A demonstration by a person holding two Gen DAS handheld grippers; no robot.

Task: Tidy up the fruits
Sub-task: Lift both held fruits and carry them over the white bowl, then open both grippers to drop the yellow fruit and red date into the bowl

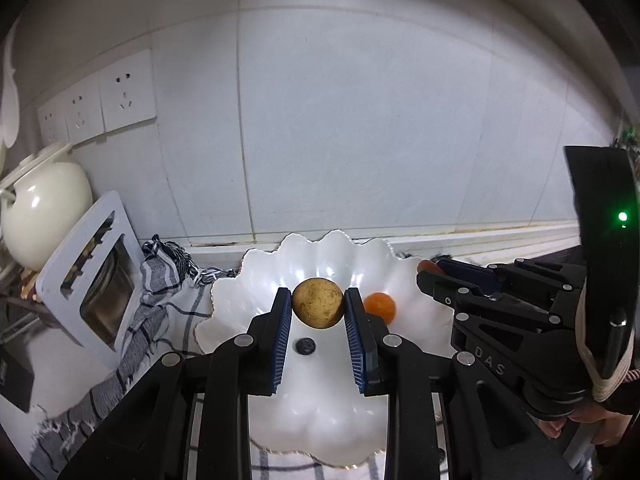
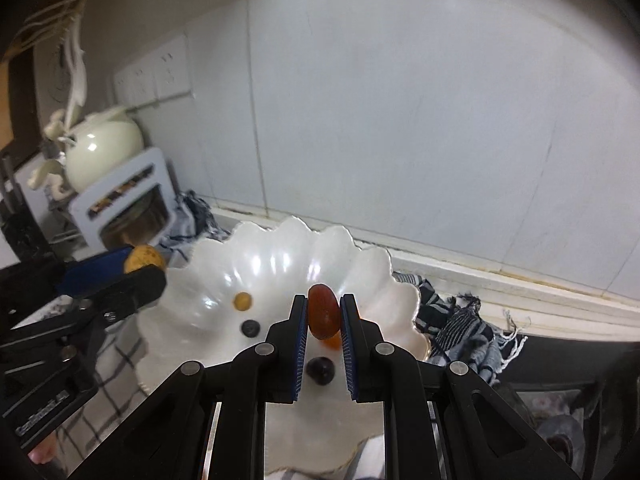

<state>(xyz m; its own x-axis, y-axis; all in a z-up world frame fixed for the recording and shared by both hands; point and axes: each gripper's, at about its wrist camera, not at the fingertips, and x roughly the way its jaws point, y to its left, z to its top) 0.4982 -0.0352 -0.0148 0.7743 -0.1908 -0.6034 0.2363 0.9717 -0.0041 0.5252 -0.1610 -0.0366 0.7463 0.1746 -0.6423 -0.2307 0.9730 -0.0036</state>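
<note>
Closest to my lens, my left gripper has its blue-padded jaws clamped on a round, speckled yellow-brown fruit, which hangs above the bowl. My right gripper is pinched tight on a reddish-orange oval fruit, also over the bowl, and sits just to the right of my left one.

Beneath and ahead of both grippers lies the white scalloped ceramic bowl, resting on a dark blue and white checked cloth. Left of my left gripper leans a white frame with cut-out windows, and behind that stands a cream ceramic teapot. White wall sockets sit above them on the tiled wall.

Inside the bowl, just right of my left gripper's right finger, rests a small orange fruit. In the right view, left of my right gripper, lie a small yellow berry and a dark blue berry; another dark round berry shows between the right fingers, lower down.
</note>
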